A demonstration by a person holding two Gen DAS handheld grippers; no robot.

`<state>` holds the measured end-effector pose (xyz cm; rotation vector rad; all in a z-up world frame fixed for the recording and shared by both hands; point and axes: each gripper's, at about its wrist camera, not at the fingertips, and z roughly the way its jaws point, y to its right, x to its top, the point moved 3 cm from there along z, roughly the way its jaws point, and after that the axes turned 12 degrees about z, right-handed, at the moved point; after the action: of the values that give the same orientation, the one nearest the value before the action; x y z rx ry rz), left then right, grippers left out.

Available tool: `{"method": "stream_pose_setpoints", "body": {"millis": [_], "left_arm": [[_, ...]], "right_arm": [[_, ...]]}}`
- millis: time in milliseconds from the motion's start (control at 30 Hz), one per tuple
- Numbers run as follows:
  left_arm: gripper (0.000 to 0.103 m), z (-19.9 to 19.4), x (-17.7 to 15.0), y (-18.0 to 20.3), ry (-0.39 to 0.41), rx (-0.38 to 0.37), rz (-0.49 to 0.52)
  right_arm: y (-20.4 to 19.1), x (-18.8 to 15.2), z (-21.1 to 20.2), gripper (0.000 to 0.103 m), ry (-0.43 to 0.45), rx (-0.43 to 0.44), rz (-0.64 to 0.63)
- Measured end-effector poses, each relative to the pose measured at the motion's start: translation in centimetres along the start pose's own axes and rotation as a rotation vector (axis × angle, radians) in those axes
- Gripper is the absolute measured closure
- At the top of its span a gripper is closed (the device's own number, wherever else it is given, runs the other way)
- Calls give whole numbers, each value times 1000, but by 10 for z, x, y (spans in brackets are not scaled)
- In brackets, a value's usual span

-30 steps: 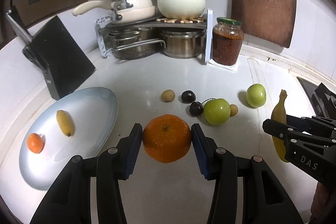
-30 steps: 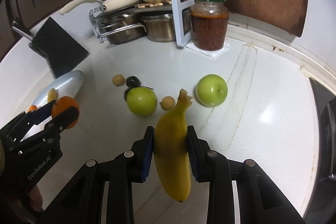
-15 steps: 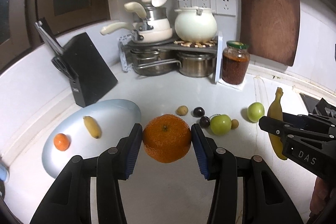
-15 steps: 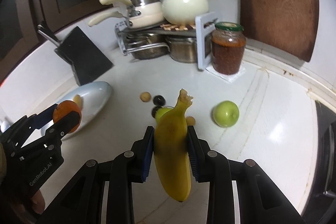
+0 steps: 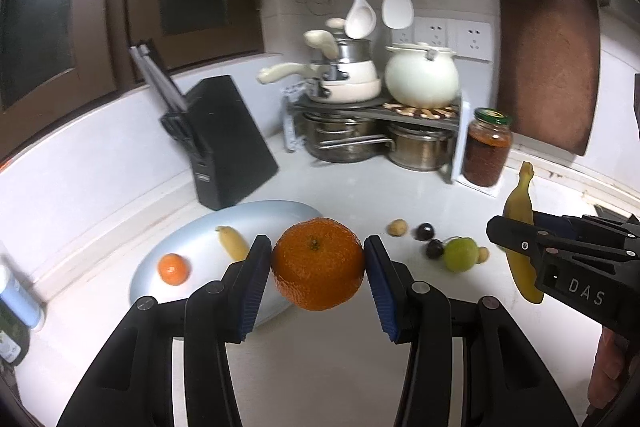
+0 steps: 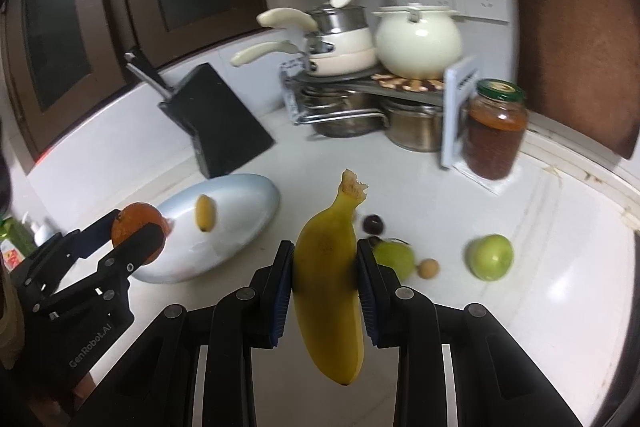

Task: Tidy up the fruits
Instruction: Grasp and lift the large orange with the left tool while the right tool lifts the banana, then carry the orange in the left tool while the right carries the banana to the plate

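I hold the left gripper (image 5: 318, 281) with its ribbed blue pads pinching a round, dimpled orange (image 5: 318, 263) above the near rim of the smooth oval plate (image 5: 276, 217). The right gripper (image 6: 324, 287) pinches a curved, smooth-skinned banana (image 6: 328, 283) above the white countertop (image 6: 560, 267).

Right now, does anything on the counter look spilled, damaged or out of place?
Nothing spilled. The only oddity is the banana held in the right tool: its stem end is torn and ragged. The orange in the left tool looks intact.
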<state>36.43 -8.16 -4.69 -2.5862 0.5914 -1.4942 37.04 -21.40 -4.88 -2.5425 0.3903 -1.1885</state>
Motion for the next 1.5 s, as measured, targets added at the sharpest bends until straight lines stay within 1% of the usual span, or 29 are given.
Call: {"method": "stream_pose_setpoints", "body": {"millis": [467,633,867,1133,1300,1500], "left_arm": [[56,-14,-11,-58,0,120,-49],[56,-13,-16,-76,-7,154,-69],[56,-3,-22,-98,-32,193,-94],[56,13,-27,-118,-55,212,-126],[56,26,-33,-126,-78,217,-141],[56,49,-44,-136,-117,216,-155]], "right_arm": [[-61,6,20,72,-11,118,-59],[-80,8,31,72,-23,151,-83],[-104,12,52,72,-31,174,-119],[-127,18,76,72,-45,197,-153],[-137,20,95,72,-73,209,-167],[-147,17,128,72,-131,216,-171]]}}
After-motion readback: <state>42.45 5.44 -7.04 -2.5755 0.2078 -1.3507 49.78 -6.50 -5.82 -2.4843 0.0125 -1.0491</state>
